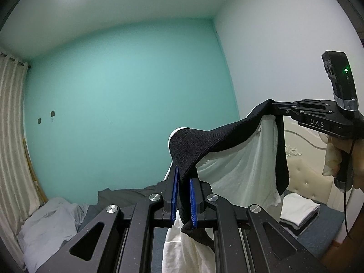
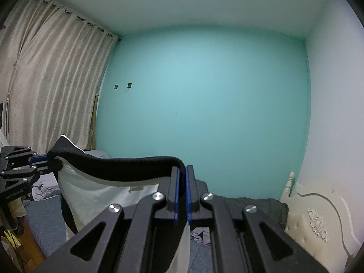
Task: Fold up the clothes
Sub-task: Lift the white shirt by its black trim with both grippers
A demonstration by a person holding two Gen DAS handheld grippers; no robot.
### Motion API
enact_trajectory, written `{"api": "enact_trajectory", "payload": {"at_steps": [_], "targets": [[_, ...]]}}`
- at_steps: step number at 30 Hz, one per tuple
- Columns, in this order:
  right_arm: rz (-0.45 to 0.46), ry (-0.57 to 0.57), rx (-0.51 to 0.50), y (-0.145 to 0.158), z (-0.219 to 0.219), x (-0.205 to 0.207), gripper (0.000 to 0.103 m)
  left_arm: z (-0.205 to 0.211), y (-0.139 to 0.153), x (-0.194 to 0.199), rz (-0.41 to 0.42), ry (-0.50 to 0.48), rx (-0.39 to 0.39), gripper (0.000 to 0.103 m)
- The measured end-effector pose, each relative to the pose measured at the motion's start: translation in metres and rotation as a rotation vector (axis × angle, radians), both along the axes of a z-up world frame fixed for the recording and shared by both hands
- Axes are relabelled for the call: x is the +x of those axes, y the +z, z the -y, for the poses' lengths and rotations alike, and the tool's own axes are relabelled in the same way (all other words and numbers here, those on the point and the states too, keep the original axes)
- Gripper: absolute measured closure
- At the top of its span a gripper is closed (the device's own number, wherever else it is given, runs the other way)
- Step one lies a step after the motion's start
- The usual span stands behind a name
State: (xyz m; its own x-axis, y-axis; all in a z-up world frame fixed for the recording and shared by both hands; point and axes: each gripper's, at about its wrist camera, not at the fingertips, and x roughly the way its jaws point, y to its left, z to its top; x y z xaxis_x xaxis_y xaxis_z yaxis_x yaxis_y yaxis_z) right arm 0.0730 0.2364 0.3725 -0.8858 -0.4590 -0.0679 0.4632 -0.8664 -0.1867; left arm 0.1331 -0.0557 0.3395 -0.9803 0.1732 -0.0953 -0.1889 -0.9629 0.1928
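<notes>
**White Garment With Black Ribbed Band Held Aloft Between Two Grippers**

A bedroom is shown from two wrist cameras, dominated by one flat turquoise wall and one pale, pleated cream curtain hung at its left. One bed covered in grey-blue bedding is seen below, its cream tufted headboard with carved scrollwork cut off at the frame edge. A rumpled heap of pale grey bedclothes is seen at the far side; what it is made up of cannot be told.

One white garment trimmed with a black ribbed knit band is held up in the air above the bed, stretched between the two tools, its white cloth hanging down in a slack drape. Its lower part is hidden behind the gripper frames, so the kind of garment cannot be made out. One narrow black strip is seen dangling from the right-hand end.

One small stack of folded clothes, white over black, is seen lying on the bed near the headboard; the number of pieces in it is hard to count.

Two black two-finger grippers with blue pads are counted. The left gripper is pinched onto the black band, the knit gathered between its pads. The right gripper is likewise closed upon the band's other end. Part of one hand is seen on the right gripper's handle, mostly cropped.
</notes>
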Motion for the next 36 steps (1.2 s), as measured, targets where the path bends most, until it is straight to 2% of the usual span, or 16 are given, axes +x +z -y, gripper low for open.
{"api": "enact_trajectory", "payload": {"at_steps": [3,8,13,17,23,28,36], "targets": [[-0.006,-0.005,0.004,0.004,0.001,0.003,0.099,-0.003,0.0,0.009,-0.01,0.0,-0.004,0.093],[0.01,-0.018,0.02,0.005,0.004,0.0,0.099,-0.006,-0.01,0.0,0.011,-0.007,0.009,0.093],[0.062,-0.029,0.047,-0.009,0.016,-0.03,0.099,-0.006,-0.039,-0.035,0.076,-0.009,0.022,0.093],[0.13,-0.037,0.072,-0.038,0.025,-0.071,0.099,-0.004,-0.072,-0.076,0.15,-0.005,0.028,0.093],[0.265,-0.04,0.103,-0.118,0.048,-0.16,0.099,-0.002,-0.152,-0.162,0.287,0.005,0.052,0.093],[0.398,-0.048,0.137,-0.215,0.064,-0.245,0.099,-0.001,-0.244,-0.262,0.428,0.035,0.061,0.093],[0.572,-0.068,0.197,-0.369,0.083,-0.369,0.099,0.023,-0.383,-0.379,0.626,0.073,0.1,0.093]]}}
